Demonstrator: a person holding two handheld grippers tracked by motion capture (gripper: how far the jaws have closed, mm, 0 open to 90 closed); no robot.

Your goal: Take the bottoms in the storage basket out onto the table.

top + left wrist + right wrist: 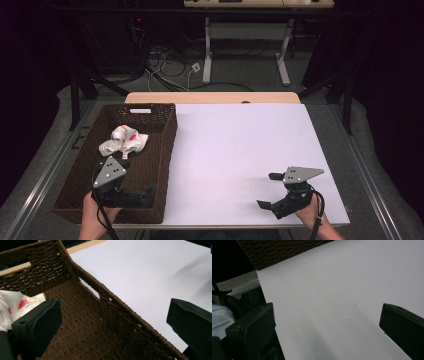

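Observation:
A dark brown woven basket (165, 150) stands on the left part of the white table (240, 140). Inside it, toward the far end, lies a crumpled white cloth (123, 141) with red and green prints. My left gripper (136, 175) hovers open over the basket's near end, nothing between its jaws. In the left gripper view the left gripper (113, 315) straddles the basket's right wall (120, 305), with the cloth (15, 306) beside the left jaw. My right gripper (269, 190) is open and holds nothing, low over the table's near right; in its own view the right gripper (327, 322) has bare table (332, 277) between its jaws.
The basket's corner (279, 250) shows at the top of the right gripper view, and the table's near edge (265, 302) runs down its left side. Behind the table, on the floor, are white desk legs (207, 50) and loose cables (165, 70).

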